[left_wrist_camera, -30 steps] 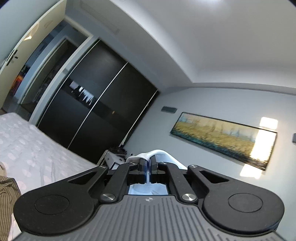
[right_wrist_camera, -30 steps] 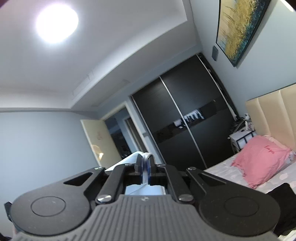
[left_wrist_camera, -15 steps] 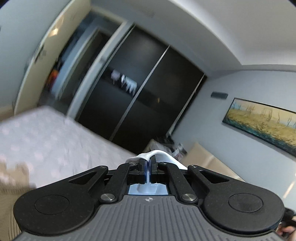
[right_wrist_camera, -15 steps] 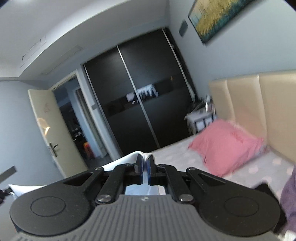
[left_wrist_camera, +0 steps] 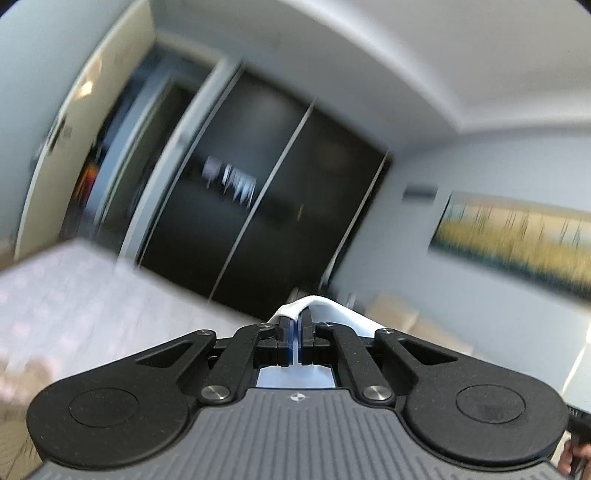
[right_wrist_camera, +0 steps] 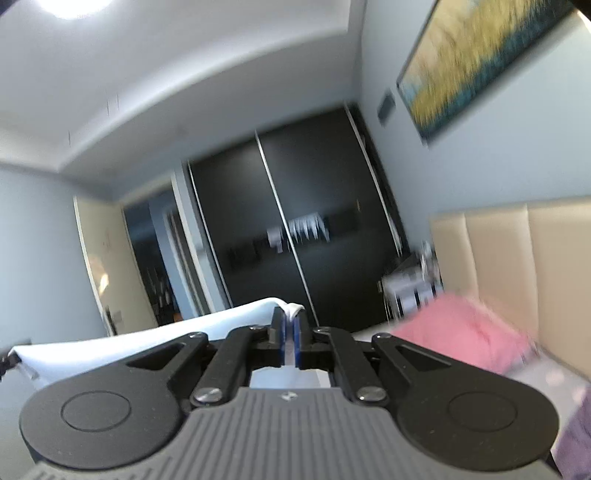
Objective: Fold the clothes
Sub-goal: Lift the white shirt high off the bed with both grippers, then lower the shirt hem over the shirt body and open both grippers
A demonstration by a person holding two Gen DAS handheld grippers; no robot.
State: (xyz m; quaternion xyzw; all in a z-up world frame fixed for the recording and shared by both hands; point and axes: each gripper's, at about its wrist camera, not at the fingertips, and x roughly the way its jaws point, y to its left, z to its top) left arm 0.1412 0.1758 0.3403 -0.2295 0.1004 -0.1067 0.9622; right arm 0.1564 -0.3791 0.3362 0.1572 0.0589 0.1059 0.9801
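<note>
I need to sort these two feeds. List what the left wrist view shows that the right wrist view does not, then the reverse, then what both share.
Left wrist only: the left gripper shut on white cloth, and the dotted bedspread.

Right wrist only: the right gripper shut on the same white cloth, which stretches off to the left, a pink pillow, the padded beige headboard and a ceiling light.

Both: the black sliding wardrobe, the open doorway and the yellow painting.

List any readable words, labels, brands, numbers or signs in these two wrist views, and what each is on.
No readable text in either view.
Left gripper body: a small emblem, no letters.
Right gripper body: the same kind of emblem, no letters.
Pink pillow: too blurred to show any writing.
Painting: blurred, no lettering visible.
</note>
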